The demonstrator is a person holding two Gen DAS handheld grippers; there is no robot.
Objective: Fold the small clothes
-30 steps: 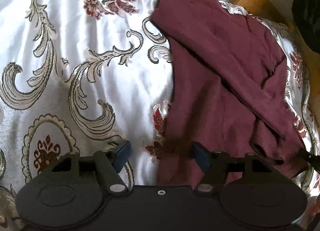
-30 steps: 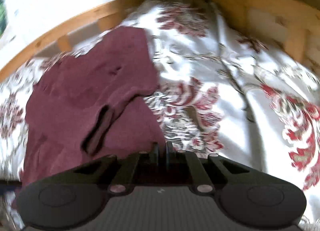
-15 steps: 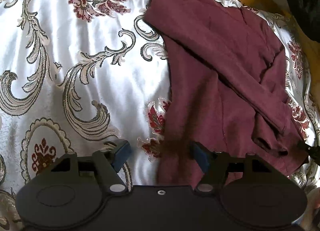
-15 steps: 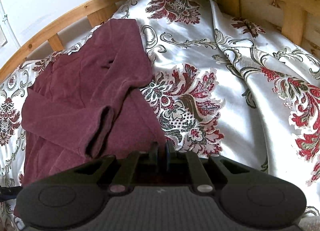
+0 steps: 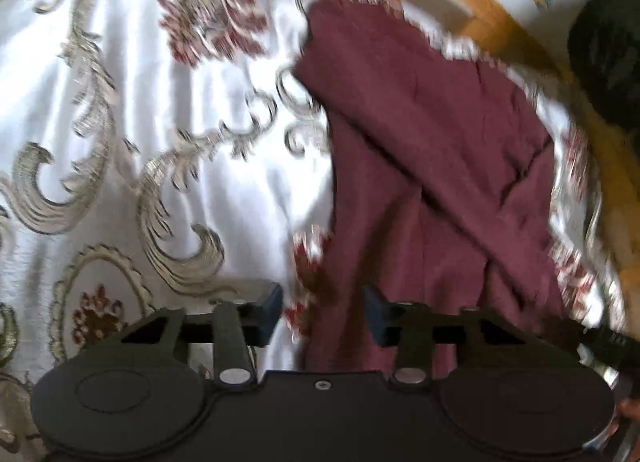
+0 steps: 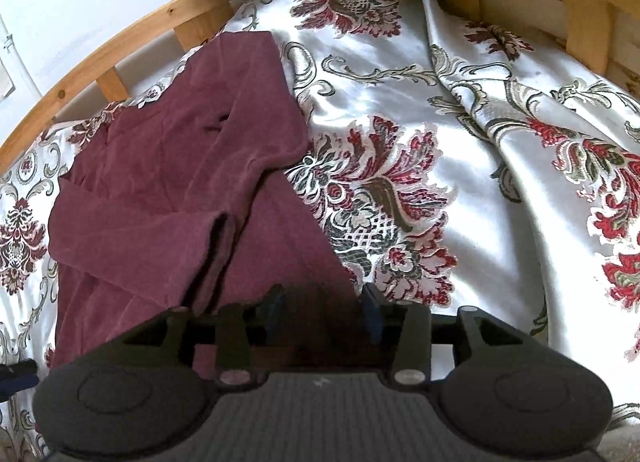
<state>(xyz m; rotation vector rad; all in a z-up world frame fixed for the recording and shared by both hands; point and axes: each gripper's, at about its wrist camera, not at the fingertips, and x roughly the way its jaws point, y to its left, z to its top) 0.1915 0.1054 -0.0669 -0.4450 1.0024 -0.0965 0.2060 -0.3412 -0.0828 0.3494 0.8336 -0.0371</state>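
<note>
Two grippers over one maroon garment [image 5: 432, 166] that lies on a white satin bedspread [image 5: 132, 110] with gold scrolls and red floral motifs, near the wooden bed frame [image 6: 132, 34]. Left gripper [image 5: 323, 316]: jaws have just been closing and now stand partly apart, blue pads visible on both sides. The garment's near-left hem edge sits in the gap between them, but neither pad is seen pressing on the cloth, so no grip yet. That view is motion-blurred, so contact at the tips is hard to call. Right gripper [image 6: 323, 310]: jaws have just been opening from a pinch and now stand partly apart, with the garment's near-right hem corner in the gap. Pads flank the fabric without clamping it; cloth lies slack on the bedspread there. Garment state: body spread flat, both sleeves folded inward across the front. One sleeve [image 6: 168, 218] runs diagonally with its cuff opening near the middle of the body, well visible in the right wrist view. The left wrist view shows the other sleeve crossing the body toward the lower right. Dark object [image 5: 608, 58] sits at the far right edge beyond the frame, apart from the garment; cannot tell what it is.
</note>
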